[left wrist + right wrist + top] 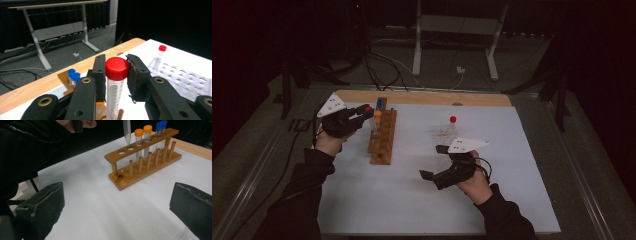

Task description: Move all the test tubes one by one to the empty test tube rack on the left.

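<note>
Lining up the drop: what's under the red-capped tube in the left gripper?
The red-capped tube hangs tip-down over an empty hole of the wooden rack, beside the orange-capped tubes. The rack's base under that hole is hidden.

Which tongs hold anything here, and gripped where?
The left tongs grip the red-capped tube by its cap. The right tongs stand open, empty.

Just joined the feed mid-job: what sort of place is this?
Probably a lab-style recording room. A white table carries a wooden tube rack with capped tubes, the left hand-held gripper holds a red-capped tube, and cables trail across the floor.
</note>
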`<state>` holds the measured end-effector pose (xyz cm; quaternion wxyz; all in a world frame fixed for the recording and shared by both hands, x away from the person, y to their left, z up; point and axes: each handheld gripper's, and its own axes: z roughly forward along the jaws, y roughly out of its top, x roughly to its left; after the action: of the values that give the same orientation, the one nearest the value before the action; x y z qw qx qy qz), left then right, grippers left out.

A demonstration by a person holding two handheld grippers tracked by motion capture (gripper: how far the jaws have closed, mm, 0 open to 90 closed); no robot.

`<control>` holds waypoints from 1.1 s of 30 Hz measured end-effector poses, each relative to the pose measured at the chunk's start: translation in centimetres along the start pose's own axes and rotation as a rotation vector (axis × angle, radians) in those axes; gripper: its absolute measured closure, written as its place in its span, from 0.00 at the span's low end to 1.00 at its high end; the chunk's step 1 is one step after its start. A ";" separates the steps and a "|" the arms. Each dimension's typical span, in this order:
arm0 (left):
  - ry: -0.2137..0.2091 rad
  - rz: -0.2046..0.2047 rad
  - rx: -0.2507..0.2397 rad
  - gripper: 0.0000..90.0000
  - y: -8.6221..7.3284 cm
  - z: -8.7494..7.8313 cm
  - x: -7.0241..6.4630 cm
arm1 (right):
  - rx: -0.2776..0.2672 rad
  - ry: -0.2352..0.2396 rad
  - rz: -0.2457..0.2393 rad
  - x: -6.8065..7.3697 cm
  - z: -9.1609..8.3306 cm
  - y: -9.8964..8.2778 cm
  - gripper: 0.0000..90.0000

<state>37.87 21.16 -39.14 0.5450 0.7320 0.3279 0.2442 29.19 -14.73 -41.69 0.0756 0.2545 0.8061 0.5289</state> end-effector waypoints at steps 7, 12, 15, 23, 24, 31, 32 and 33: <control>0.000 -0.022 0.025 0.80 -1.3 1.1 0.2 | -0.001 0.000 0.002 -0.1 -0.1 -0.1 0.00; 0.003 -0.034 0.048 0.80 -2.3 1.7 0.3 | -0.003 -0.003 0.003 -0.1 -0.2 -0.1 0.00; 0.003 -0.040 0.061 0.80 -2.8 2.1 0.3 | -0.003 -0.001 0.005 -0.1 -0.3 -0.1 0.00; 0.005 -0.038 0.100 0.80 -4.0 2.7 0.2 | -0.005 0.002 0.006 -0.1 -0.3 -0.1 0.00; 0.006 -0.038 0.100 0.80 -4.1 2.7 0.2 | -0.005 0.003 0.006 -0.1 -0.4 -0.1 0.00; 0.005 -0.035 0.122 0.80 -4.8 2.9 0.1 | -0.004 0.006 0.006 -0.1 -0.4 -0.1 0.00; 0.005 -0.032 0.124 0.80 -4.8 2.9 0.1 | -0.004 0.006 0.007 -0.1 -0.4 -0.1 0.00; 0.004 -0.035 0.126 0.80 -4.9 2.9 0.1 | -0.004 0.009 0.007 -0.1 -0.5 -0.1 0.00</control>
<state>38.99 20.29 -44.69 0.5012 0.7587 0.3563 0.2151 29.08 -15.16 -41.55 0.0708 0.2550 0.8043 0.5320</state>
